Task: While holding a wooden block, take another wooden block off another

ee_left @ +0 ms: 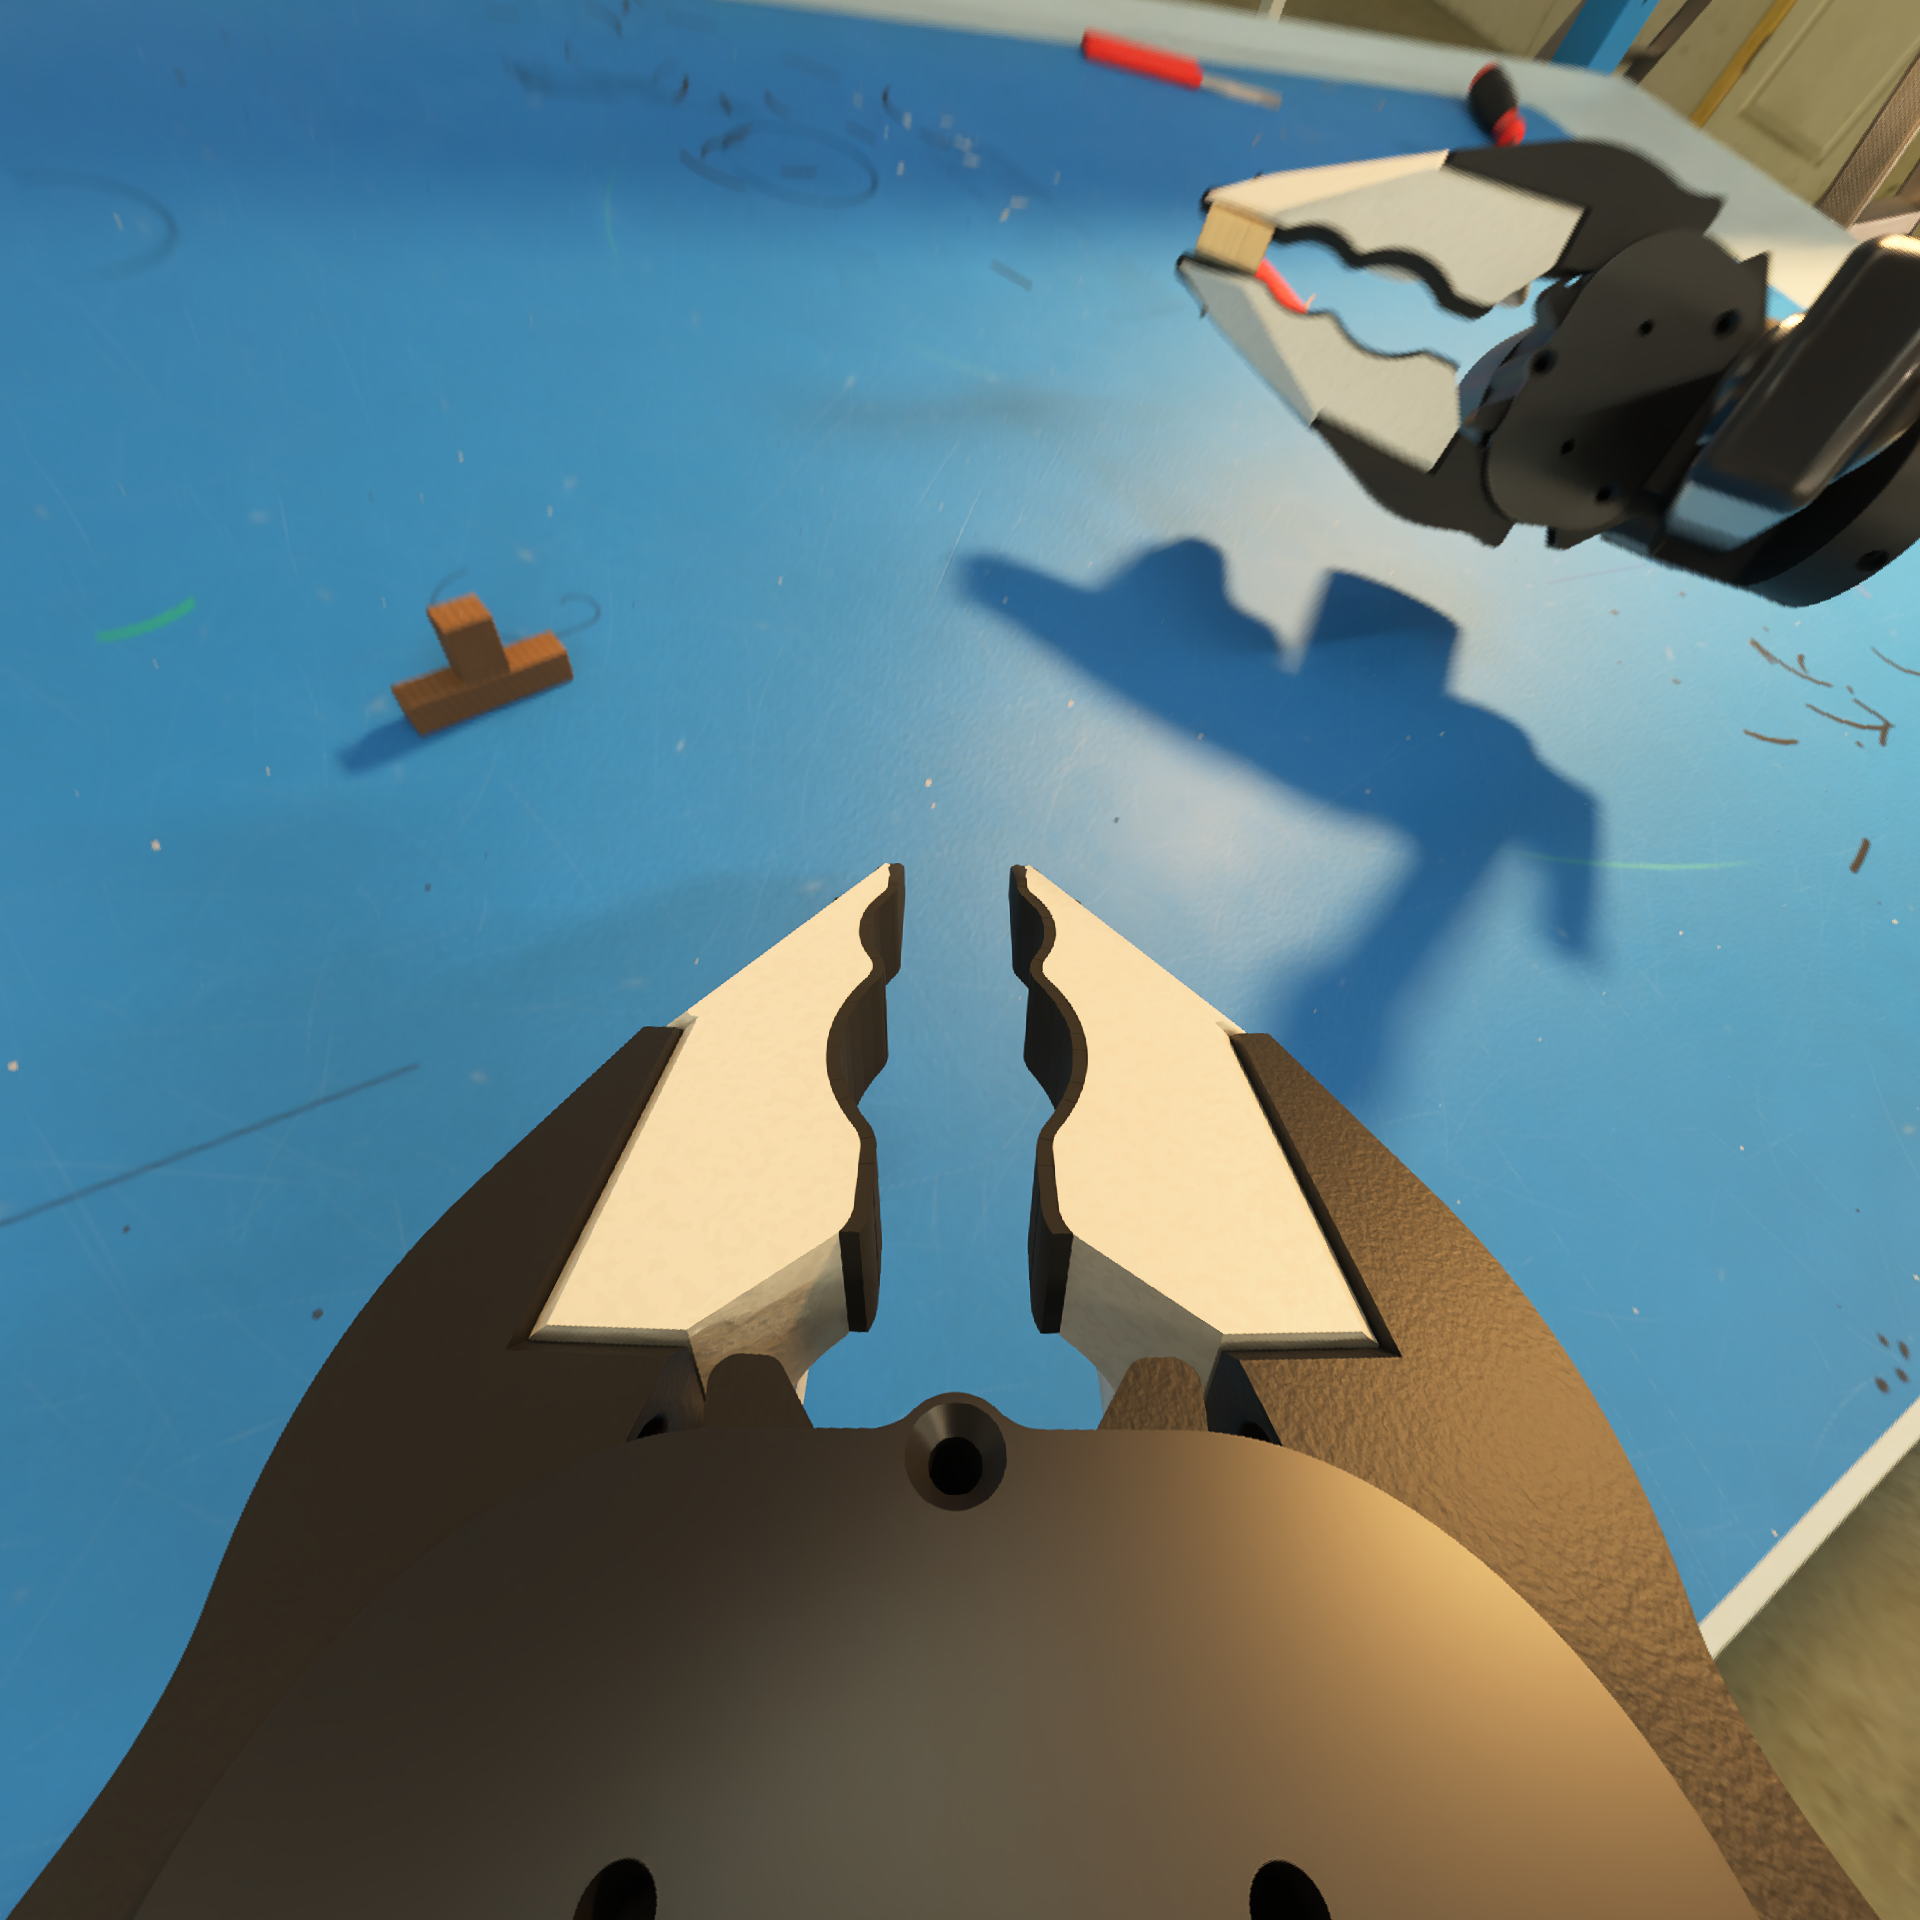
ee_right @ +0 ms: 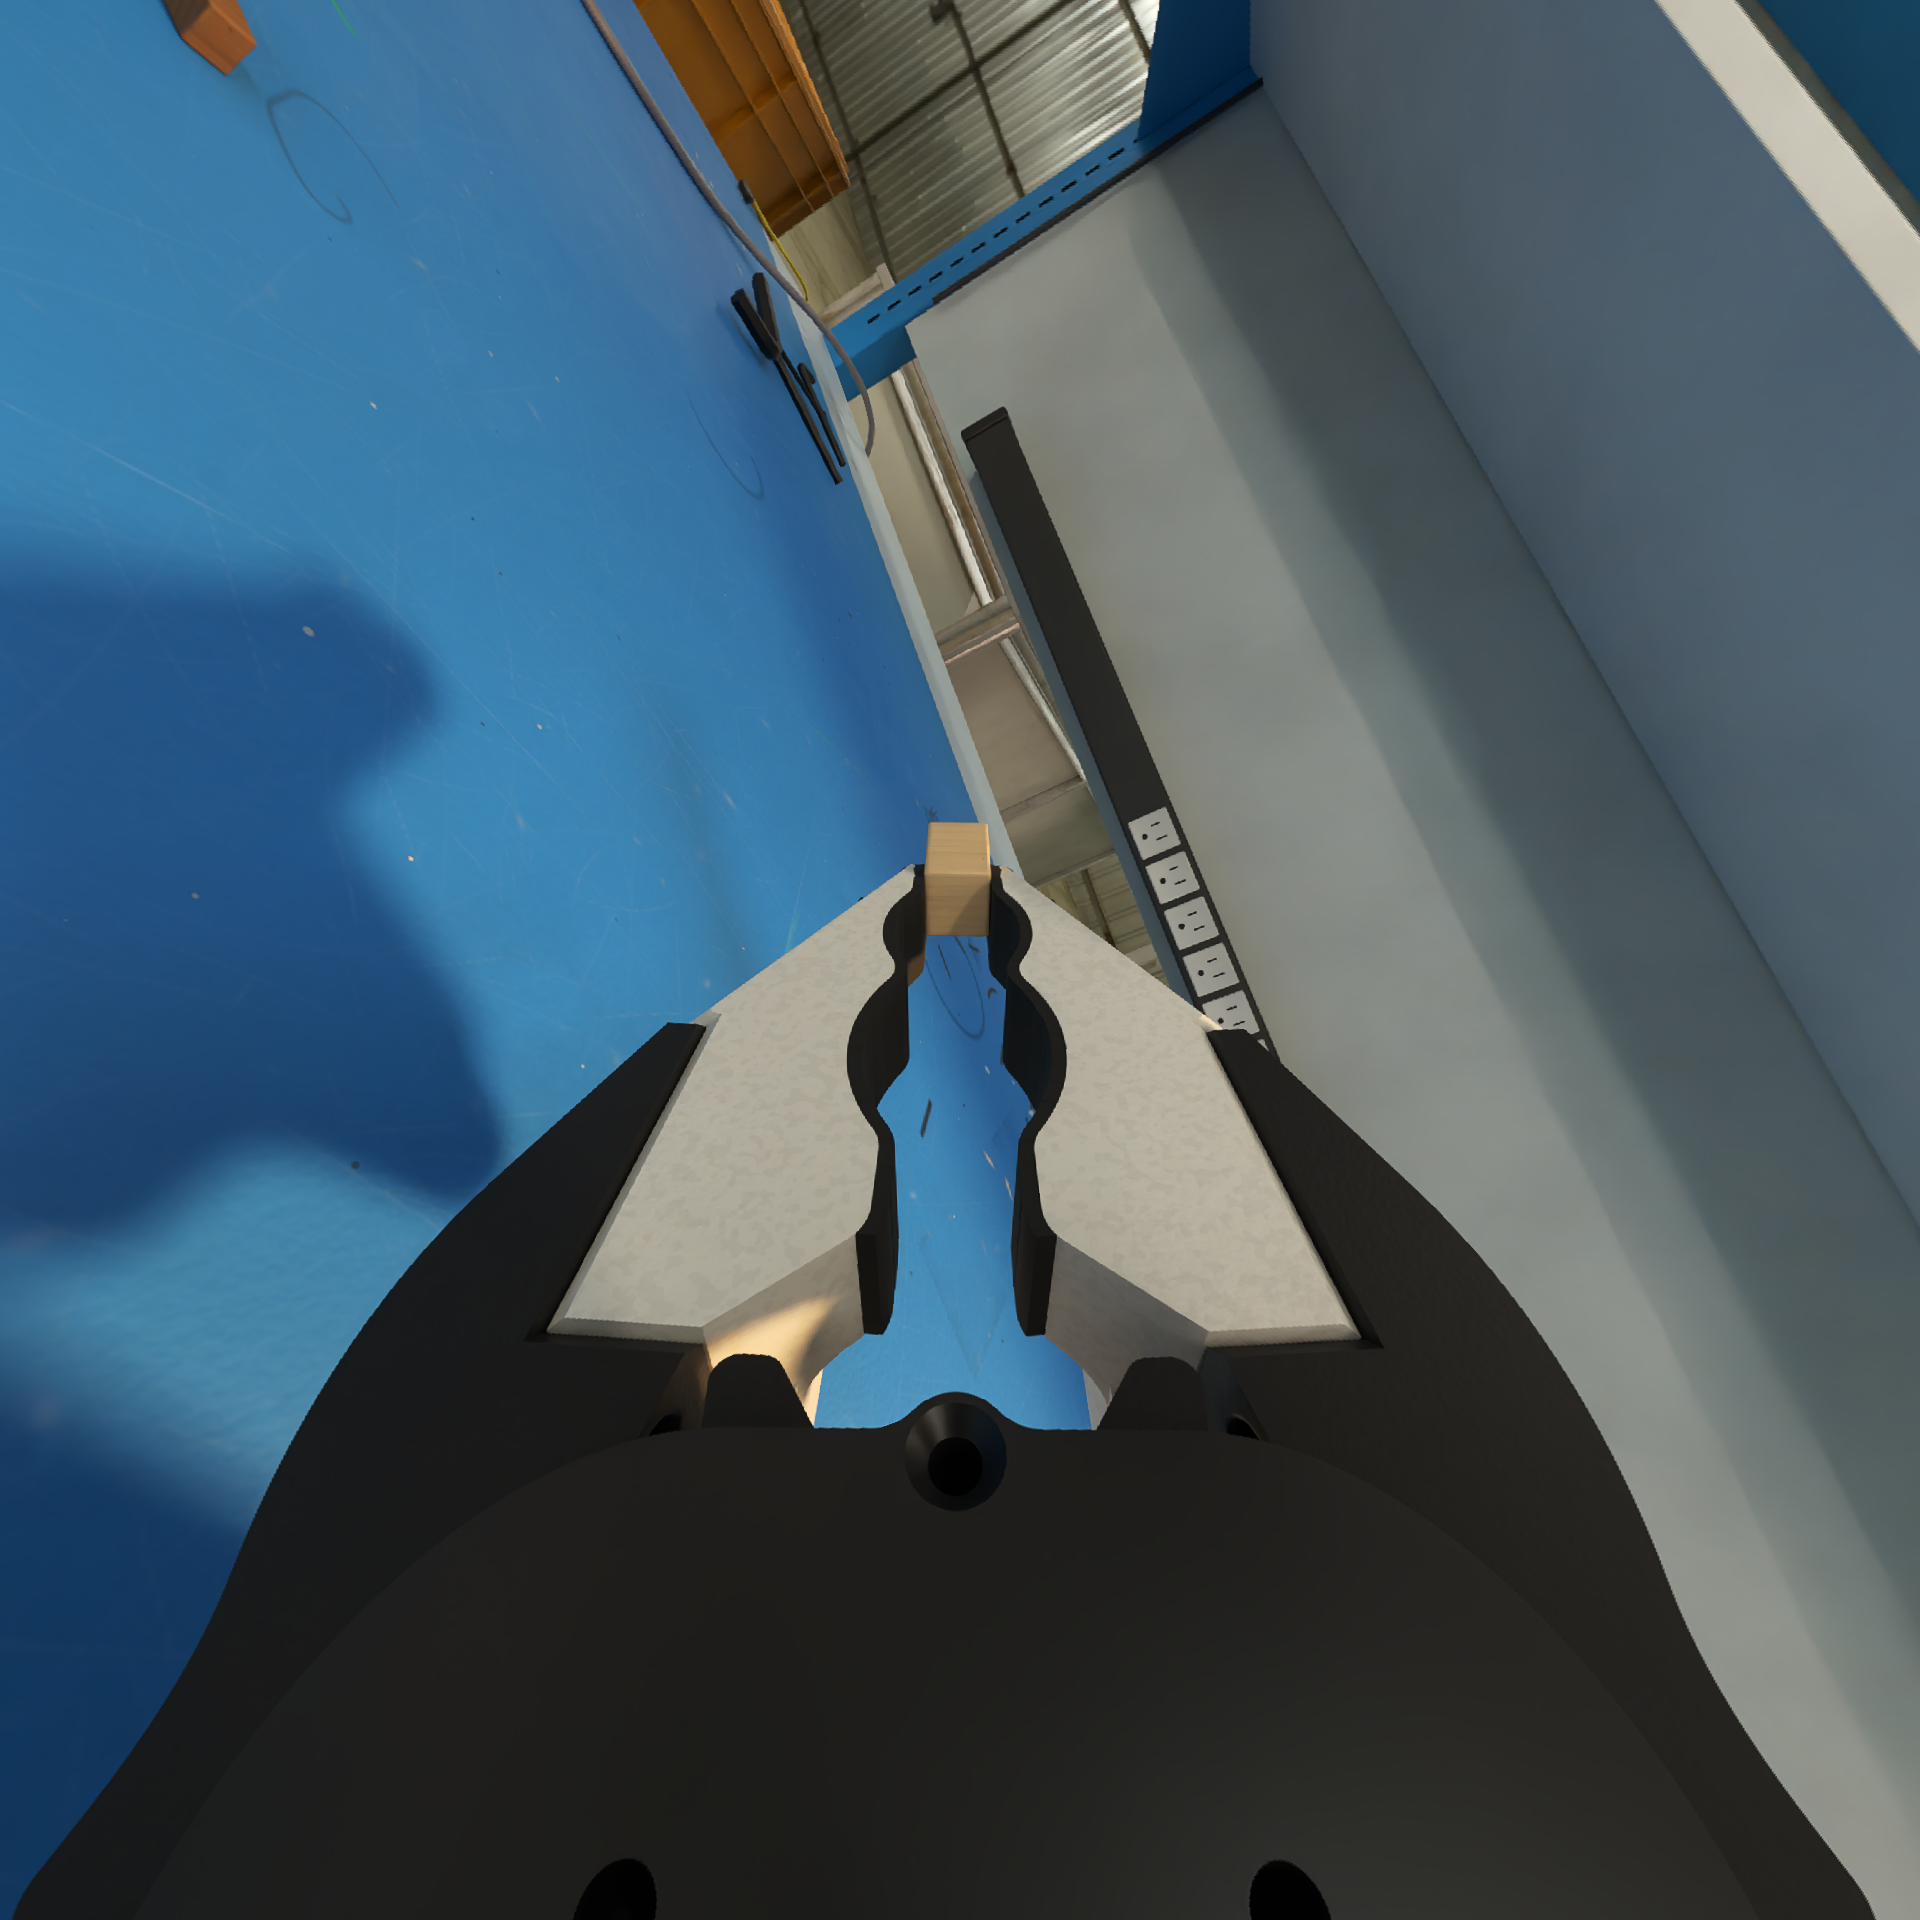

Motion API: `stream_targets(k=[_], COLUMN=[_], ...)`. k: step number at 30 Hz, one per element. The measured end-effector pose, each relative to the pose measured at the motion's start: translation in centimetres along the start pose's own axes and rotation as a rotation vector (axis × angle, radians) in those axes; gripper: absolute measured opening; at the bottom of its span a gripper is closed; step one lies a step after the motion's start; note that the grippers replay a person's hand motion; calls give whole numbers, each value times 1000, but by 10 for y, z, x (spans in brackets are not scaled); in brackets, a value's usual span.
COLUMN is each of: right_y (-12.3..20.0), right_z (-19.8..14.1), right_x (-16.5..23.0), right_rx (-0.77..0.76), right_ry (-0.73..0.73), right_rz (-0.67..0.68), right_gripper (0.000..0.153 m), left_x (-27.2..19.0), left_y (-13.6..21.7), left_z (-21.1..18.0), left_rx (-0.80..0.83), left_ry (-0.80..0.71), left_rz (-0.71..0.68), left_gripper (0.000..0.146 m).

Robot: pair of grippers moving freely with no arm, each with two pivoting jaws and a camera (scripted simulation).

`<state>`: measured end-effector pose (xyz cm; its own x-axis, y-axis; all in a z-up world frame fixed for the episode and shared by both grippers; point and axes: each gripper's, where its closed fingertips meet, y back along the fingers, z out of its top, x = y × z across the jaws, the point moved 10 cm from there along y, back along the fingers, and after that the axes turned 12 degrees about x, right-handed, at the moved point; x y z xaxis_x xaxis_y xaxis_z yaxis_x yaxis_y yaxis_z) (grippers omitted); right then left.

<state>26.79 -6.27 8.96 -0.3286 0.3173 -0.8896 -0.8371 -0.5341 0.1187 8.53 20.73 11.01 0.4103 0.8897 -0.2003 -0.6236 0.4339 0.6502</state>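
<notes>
Scuffed blue tabletop [ee_left: 727, 436] with a pale edge, two grippers above it.

The left gripper [ee_left: 956, 883] hovers over bare tabletop, its cream fingers [ee_left: 748, 1122] slightly apart and gripping nothing. The right gripper [ee_right: 958, 883] is raised, its fingers clamped at the tips on a small pale wooden block [ee_right: 956, 878], also seen from the left wrist view [ee_left: 1231, 237]. Well apart from both, a short brown wooden block [ee_left: 468, 634] stands upright on a long flat brown wooden block [ee_left: 483, 691]. A red-handled tool [ee_left: 1174, 68] lies near the far edge.

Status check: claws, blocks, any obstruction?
Right claw shut on pale block. Left claw open, empty. Brown block pair stacked, untouched. Path clear.
</notes>
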Motion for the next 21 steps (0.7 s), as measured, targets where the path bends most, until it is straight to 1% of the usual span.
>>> stream_targets(k=[2,5,9,15,18,20,21], right_y=[0,0,0,0,-1,-1,-1], right_z=[-1,-4,-6,-6,-7,-7,-7], right_x=[-1,-3,-6,-7,-7,-7,-8], right_rx=[3,5,1,-9,-11,-10,-10], right_ry=[-15,-45,-78,-106,-107,-106,-108], right_rz=[5,10,19,41,44,46,49], right_gripper=[10,10,10,10,10,10,10], left_x=[5,7,4,6,13,25,34], left_y=[-1,-2,-6,-12,-5,11,19], left_z=[-1,-2,0,5,17,40,54], left_rx=[40,34,55,61,26,0,15], left_ry=[38,84,54,81,24,-83,-157], left_rz=[-31,-109,-117,-210,-204,-214,-207], left_gripper=[20,22,22,22,22,21,20])
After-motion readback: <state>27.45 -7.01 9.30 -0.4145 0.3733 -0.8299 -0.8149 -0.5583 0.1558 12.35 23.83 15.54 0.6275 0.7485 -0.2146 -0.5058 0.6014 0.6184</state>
